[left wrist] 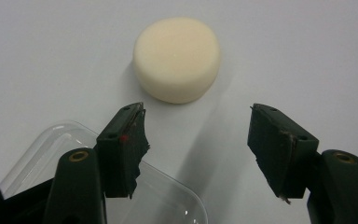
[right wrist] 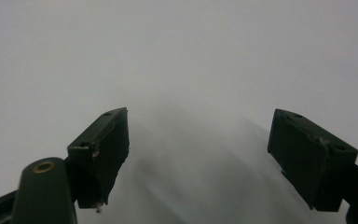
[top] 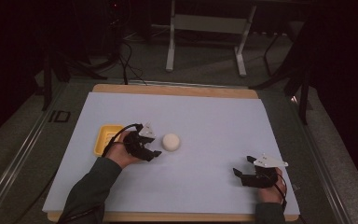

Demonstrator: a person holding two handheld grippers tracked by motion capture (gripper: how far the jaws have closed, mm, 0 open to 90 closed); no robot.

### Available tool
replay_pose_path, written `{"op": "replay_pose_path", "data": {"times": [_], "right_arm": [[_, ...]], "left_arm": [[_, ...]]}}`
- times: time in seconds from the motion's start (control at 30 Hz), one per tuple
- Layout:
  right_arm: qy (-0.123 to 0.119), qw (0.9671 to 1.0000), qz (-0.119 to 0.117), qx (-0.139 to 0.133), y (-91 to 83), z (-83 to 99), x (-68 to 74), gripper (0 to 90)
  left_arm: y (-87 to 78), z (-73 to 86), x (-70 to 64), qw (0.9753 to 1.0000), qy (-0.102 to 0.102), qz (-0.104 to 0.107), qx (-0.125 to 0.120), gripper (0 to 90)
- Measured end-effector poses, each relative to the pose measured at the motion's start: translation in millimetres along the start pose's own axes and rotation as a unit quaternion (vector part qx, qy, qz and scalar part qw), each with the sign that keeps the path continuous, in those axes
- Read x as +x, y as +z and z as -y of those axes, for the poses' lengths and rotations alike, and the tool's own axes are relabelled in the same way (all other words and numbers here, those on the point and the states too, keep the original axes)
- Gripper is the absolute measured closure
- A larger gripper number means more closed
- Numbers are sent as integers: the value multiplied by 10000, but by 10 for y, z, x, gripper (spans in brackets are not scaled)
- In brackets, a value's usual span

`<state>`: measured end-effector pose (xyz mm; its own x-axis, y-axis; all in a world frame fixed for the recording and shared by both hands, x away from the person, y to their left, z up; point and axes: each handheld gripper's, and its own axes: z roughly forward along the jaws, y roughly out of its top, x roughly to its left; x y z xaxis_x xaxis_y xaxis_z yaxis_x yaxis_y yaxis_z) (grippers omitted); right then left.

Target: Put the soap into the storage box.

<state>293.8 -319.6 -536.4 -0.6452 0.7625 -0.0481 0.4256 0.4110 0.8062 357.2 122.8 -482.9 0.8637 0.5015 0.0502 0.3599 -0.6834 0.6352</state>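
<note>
A cream round puck-like block [top: 171,142] lies on the pale sheet near the table's middle. My left gripper [top: 153,144] hovers just left of it, open, with nothing between its jaws. In the left gripper view the block [left wrist: 177,59] sits just beyond the fingertips [left wrist: 123,140], apart from them. A yellow tray [top: 107,138] lies left of that hand; a clear rounded container edge [left wrist: 46,149] shows under the left jaw. My right gripper [top: 242,166] rests open near the front right corner, over bare sheet [right wrist: 177,56].
The pale sheet [top: 205,121] covers a wooden tabletop [top: 168,88]. Beyond the far edge stand a white frame's legs [top: 170,56] and loose cables [top: 126,65] on the floor. Metal rails [top: 23,149] run along the table's sides.
</note>
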Motion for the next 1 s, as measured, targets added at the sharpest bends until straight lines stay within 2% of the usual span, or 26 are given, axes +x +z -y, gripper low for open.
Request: {"op": "replay_pose_path", "data": {"times": [0.43, 0.7, 1.0], "right_arm": [[0, 10000, -2, -4, -1, 0, 0, 204], [-19, 10000, 4, 11, 2, -1, 2, 205], [-5, 10000, -1, 2, 1, 0, 0, 206]], "left_arm": [[70, -86, 15, 9997, 94, -9, 216, 334], [77, -128, 58, 9996, 31, 85, 260, 335], [109, -195, 69, 9992, 58, 160, 350, 344]]}}
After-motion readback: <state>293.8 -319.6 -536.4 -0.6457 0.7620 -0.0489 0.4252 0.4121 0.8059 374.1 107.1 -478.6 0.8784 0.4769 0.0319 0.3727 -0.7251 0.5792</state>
